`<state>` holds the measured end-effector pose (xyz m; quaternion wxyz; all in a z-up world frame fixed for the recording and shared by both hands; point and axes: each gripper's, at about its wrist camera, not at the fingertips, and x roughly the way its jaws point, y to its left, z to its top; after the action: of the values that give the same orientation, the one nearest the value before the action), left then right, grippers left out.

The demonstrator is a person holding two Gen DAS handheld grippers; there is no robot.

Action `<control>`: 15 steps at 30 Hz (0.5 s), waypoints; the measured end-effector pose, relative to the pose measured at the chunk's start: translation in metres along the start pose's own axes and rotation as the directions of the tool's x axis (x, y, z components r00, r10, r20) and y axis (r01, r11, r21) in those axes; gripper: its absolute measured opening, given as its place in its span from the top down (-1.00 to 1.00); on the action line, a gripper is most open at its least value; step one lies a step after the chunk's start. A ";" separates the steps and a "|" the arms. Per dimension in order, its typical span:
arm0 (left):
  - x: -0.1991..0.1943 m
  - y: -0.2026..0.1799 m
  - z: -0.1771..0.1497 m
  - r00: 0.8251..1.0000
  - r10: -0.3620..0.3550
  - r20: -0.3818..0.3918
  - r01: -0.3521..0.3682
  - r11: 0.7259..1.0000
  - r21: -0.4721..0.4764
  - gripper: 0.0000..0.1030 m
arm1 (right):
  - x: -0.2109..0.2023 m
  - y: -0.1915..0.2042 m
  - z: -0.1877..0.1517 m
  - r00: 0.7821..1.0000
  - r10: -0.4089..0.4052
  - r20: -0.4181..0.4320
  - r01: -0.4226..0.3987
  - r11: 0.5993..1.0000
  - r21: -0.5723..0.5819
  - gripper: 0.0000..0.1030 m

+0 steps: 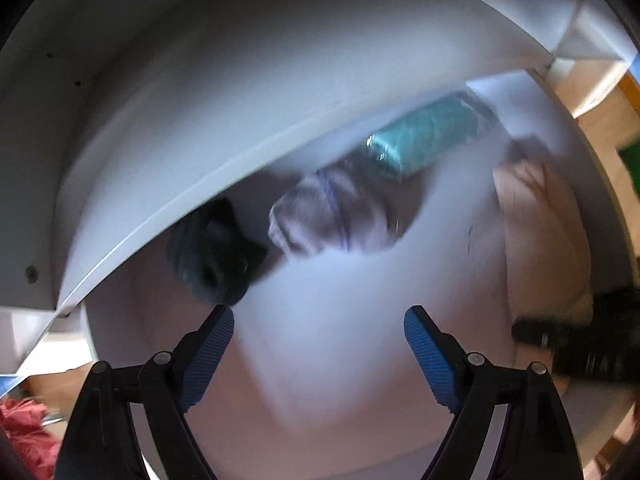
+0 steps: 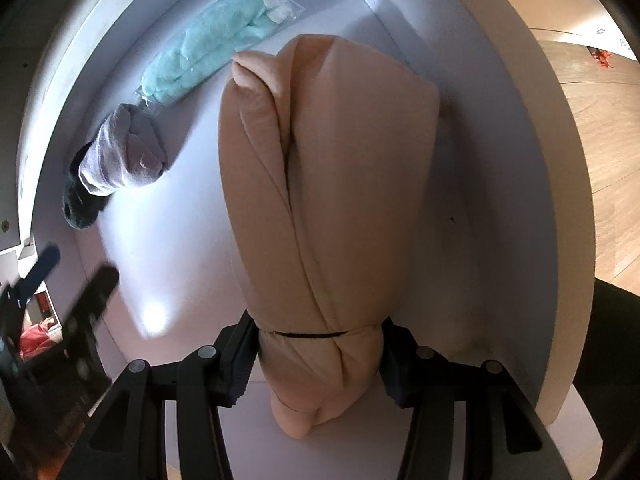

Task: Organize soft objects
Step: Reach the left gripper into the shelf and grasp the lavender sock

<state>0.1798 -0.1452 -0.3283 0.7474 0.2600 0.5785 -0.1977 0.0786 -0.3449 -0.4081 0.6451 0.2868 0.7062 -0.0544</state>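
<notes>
Right tongs (image 2: 320,364) pinch the peach roll (image 2: 320,184) near its banded end, roll lying on the white shelf (image 2: 180,240). Left tongs (image 1: 319,354) spread, nothing between them, above the shelf. Along the back wall: dark sock (image 2: 78,204), grey sock (image 2: 120,160), teal bag (image 2: 200,62), apart from the roll.

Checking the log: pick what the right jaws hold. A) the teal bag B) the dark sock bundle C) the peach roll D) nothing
C: in the right wrist view the right gripper is clamped on the banded end of the peach roll, while the teal bag lies apart on the shelf.
</notes>
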 end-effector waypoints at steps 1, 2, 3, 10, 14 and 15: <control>0.002 0.001 0.004 1.000 -0.013 0.004 0.013 1.000 -0.016 -0.70 | 0.000 0.000 -0.001 1.000 -0.002 -0.001 0.002 1.000 -0.002 -0.02; 0.004 0.002 0.008 1.000 -0.028 0.006 0.029 0.999 -0.034 -0.70 | 0.001 -0.001 -0.001 1.000 -0.002 -0.002 0.002 1.000 -0.004 -0.02; 0.006 0.003 0.010 0.999 -0.049 0.009 0.049 0.997 -0.054 -0.70 | 0.001 -0.001 -0.001 1.000 -0.003 -0.003 0.003 1.000 -0.005 -0.02; 0.023 0.005 0.035 0.994 -0.105 0.005 0.104 0.980 -0.168 -0.70 | 0.002 0.000 -0.003 1.000 -0.003 -0.003 0.003 1.000 -0.010 -0.02; 0.034 0.002 0.045 0.998 -0.068 -0.007 0.066 0.989 -0.132 -0.65 | 0.004 -0.001 -0.006 1.000 0.001 -0.006 -0.001 1.000 -0.012 -0.02; 0.036 0.003 0.045 0.998 -0.062 -0.008 0.060 0.991 -0.121 -0.59 | 0.004 -0.002 -0.006 1.000 0.001 -0.006 -0.001 1.000 -0.012 -0.02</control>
<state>0.2249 -0.1710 -0.3540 0.7519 0.1975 0.6016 -0.1834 0.0723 -0.3425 -0.4113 0.6447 0.2836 0.7083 -0.0488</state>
